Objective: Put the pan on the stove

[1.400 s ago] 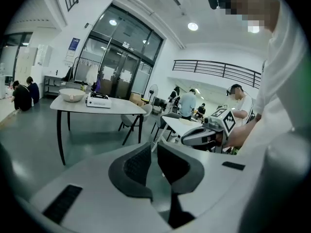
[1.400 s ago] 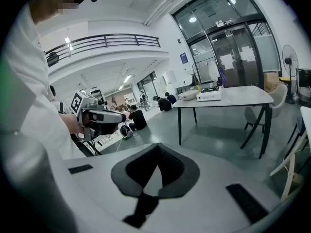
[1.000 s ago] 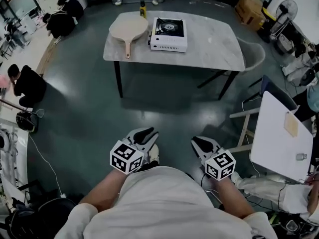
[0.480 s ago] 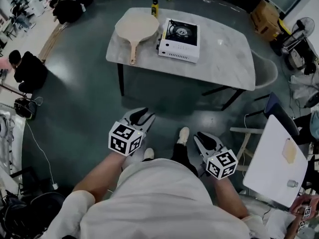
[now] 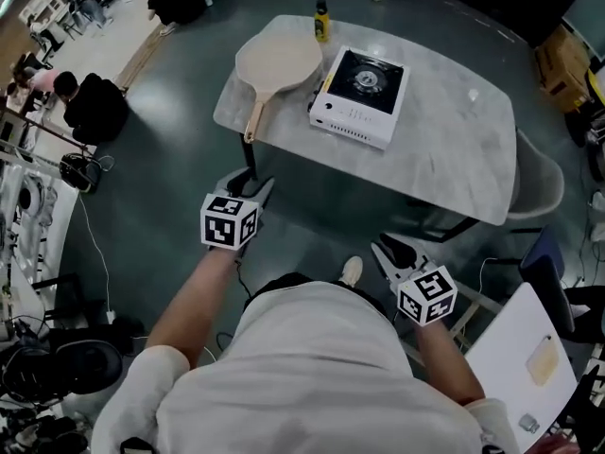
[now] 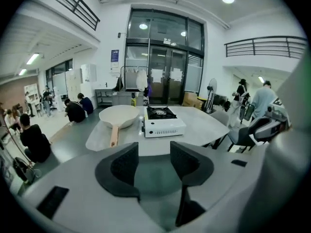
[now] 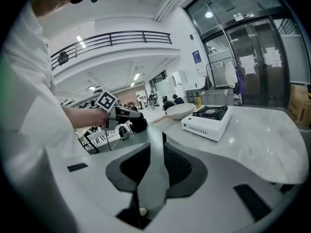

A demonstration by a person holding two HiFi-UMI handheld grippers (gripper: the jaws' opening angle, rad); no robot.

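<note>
A cream pan (image 5: 279,60) with a wooden handle (image 5: 253,116) lies on the marble table (image 5: 454,149), left of the white portable stove (image 5: 364,83). The left gripper view shows the pan (image 6: 119,115) and the stove (image 6: 163,123) ahead. My left gripper (image 5: 248,183) hovers just short of the table's near edge, below the handle's end and apart from it. Its jaws are opening and nothing is between them (image 6: 154,159). My right gripper (image 5: 388,251) hangs lower, close to my body, with a narrow empty gap between its jaws (image 7: 156,154).
A yellow bottle (image 5: 321,19) stands behind the pan. A chair (image 5: 541,185) is at the table's right end, and a white table (image 5: 520,353) is at lower right. People (image 5: 95,107) sit on the floor at upper left, with bags and cables (image 5: 80,173) nearby.
I have walked closer to the table. My left gripper has reached forward toward the pan's handle. The right gripper stays near my body.
</note>
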